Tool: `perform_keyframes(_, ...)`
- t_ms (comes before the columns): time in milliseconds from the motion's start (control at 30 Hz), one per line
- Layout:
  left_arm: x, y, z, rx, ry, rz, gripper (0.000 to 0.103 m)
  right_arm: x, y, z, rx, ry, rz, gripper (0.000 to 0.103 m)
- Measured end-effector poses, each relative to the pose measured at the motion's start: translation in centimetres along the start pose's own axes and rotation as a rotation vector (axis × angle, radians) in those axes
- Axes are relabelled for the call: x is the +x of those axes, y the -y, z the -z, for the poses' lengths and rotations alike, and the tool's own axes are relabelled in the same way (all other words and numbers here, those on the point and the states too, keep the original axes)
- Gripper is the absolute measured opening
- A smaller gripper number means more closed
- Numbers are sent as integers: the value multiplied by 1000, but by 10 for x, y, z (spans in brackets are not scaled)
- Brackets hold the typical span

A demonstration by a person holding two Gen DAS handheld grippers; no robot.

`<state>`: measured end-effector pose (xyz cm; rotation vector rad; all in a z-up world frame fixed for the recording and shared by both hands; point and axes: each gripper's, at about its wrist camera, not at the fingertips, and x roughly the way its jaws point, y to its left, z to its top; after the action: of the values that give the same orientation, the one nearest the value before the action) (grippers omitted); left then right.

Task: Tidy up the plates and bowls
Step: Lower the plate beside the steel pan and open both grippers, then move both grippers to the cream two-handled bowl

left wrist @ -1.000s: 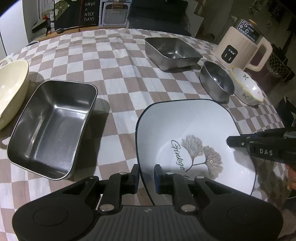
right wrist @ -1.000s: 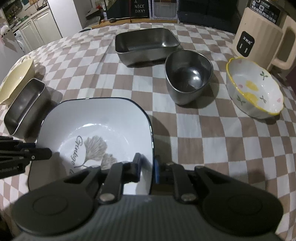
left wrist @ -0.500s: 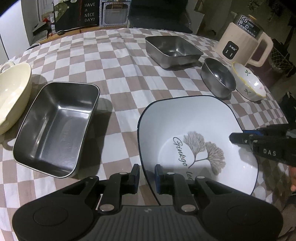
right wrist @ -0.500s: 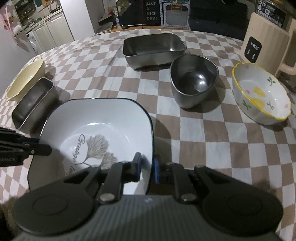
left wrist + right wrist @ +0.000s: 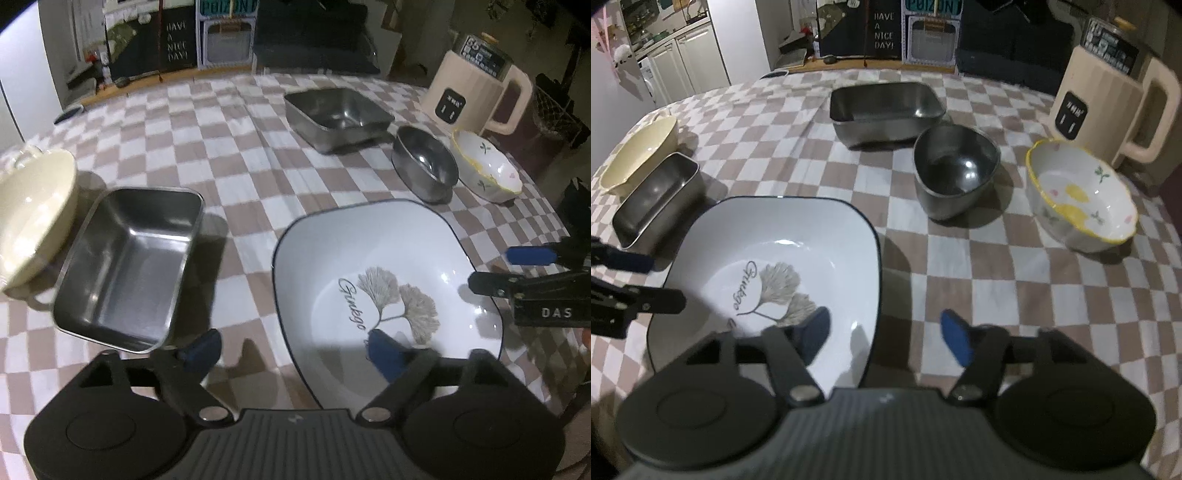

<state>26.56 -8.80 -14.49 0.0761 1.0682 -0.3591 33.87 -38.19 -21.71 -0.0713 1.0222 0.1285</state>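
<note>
Left tool (image 5: 295,345) and right tool (image 5: 882,332) just opened wide, nothing gripped; ginkgo plate (image 5: 388,251) released flat on worktop (image 5: 240,147), rim between each tool's pads. Steel tray (image 5: 129,266) seen nearest left tool; steel bowl (image 5: 956,173) nearest right.

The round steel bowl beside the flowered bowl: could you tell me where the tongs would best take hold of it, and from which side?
Probably the near rim of the round steel bowl, from above, one finger inside and one outside. It stands upright and open, with thin walls and bare cloth in front. The steel tray crowds its far side; the flowered bowl stands apart.
</note>
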Motion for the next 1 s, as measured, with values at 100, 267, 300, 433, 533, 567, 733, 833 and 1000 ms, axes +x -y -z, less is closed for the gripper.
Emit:
perform_keyframes(100, -14, -3, 0, 3, 46, -18, 101, -8, 0, -2, 2, 31, 26, 97)
perform_keyframes(267, -40, -17, 0, -15, 126, -52, 103, -21, -8, -11, 7, 105, 33, 103)
perform_keyframes(300, -46, -22, 1, -25, 146, -67, 103, -24, -11, -13, 10, 124, 29, 103)
perform_keyframes(433, -64, -44, 5, -51, 203, -149, 103, -30, -28, -28, 17, 191, 46, 103)
perform_keyframes(533, -76, -65, 8, -101, 234, -189, 103, -32, -43, -44, 25, 238, 16, 103)
perform_keyframes(567, -79, -72, 8, -125, 242, -193, 103, -32, -48, -49, 24, 255, 7, 103)
perform_keyframes(733, -95, -113, 10, -269, 288, -209, 103, -29, -86, -81, 15, 326, -68, 103)
perform_keyframes(833, -100, -136, 11, -339, 302, -225, 103, -18, -113, -100, 2, 341, -108, 103)
perform_keyframes(1000, -103, -166, 11, -402, 306, -278, 101, 2, -156, -126, 8, 353, -175, 103)
